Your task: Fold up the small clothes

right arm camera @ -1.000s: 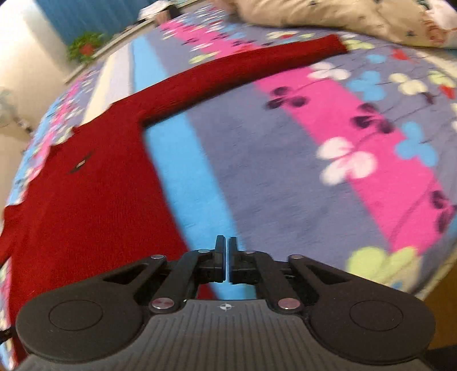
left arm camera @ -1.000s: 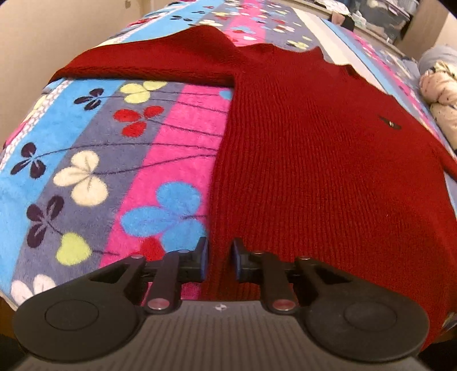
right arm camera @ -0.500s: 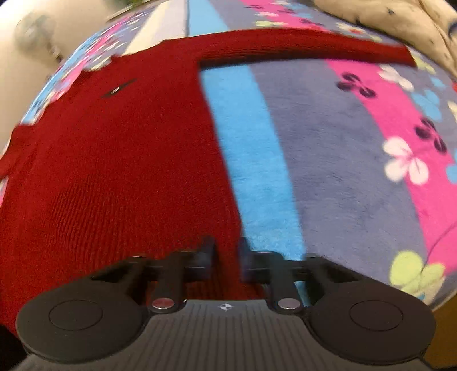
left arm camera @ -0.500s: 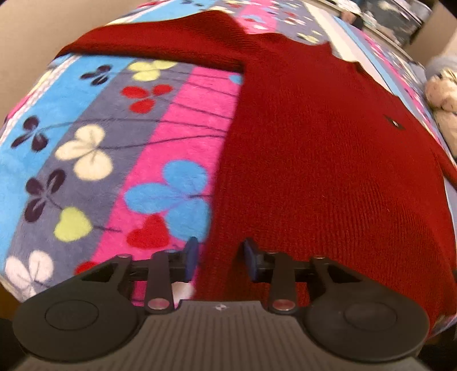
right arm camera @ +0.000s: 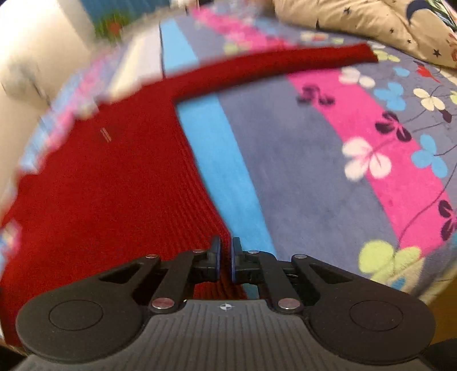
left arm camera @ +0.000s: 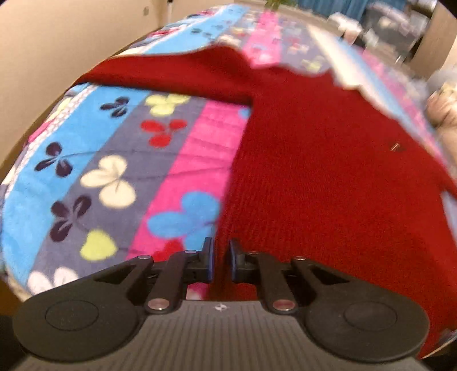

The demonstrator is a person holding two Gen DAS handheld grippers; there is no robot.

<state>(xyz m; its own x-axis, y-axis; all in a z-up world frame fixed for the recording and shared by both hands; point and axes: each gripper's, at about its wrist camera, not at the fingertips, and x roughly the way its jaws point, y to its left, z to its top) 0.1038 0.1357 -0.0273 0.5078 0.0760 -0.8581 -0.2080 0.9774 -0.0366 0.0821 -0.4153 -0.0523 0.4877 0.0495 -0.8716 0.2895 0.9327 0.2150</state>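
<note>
A red sweater (left arm camera: 328, 171) lies flat on the striped floral blanket (left arm camera: 114, 159). The left gripper (left arm camera: 220, 258), jaws just closing, pinches its near hem corner; the right gripper (right arm camera: 225, 258) is clamped on the opposite hem corner. Beyond the sweater's far sleeve (right arm camera: 285, 65) lies a beige starry quilt (right arm camera: 357, 20).

1. The sweater (left arm camera: 328, 171) is red knit cloth, matt, with fine ribs running down its body.
2. A small stitched mark (left arm camera: 395, 147) sits on its chest; too blurred to tell the material.
3. The blanket (left arm camera: 114, 159) is plush fleece, soft and matt, with a short fuzzy pile and a printed flower pattern.
4. The left gripper (left arm camera: 220, 258) is matt black plastic, with blue pad edges and shiny metal pivot pins.
5. The right gripper (right arm camera: 225, 258) has the same finish, and its grey base is ribbed plastic.
6. The pillow (right arm camera: 371, 20) is smooth beige cloth, printed with stars.
7. The wall (left arm camera: 57, 42) looks smooth, matt and painted.
</note>
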